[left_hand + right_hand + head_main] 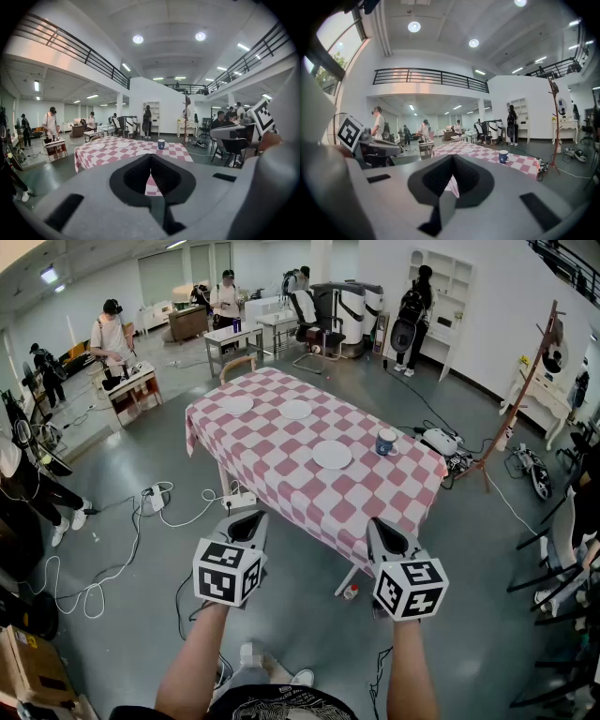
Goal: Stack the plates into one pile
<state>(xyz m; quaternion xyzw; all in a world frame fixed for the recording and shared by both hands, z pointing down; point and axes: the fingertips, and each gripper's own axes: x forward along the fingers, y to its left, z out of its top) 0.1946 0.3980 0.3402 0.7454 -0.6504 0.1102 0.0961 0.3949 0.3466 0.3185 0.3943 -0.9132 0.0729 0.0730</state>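
1. The left gripper (246, 524), well short of the mug (385, 442) and off the table (281, 474), has its jaws pressed together on nothing
2. The left plate (236, 405), middle plate (296, 410) and near plate (332, 455) lie apart on the table, all left of the mug; the near plate is closest to it
3. They look stiff, smooth, light and likely breakable; pinch each at its rim
4. Each lies flat, face up; being round, none has a long axis
5. The right gripper (384, 535), also short of the mug, is closed and empty
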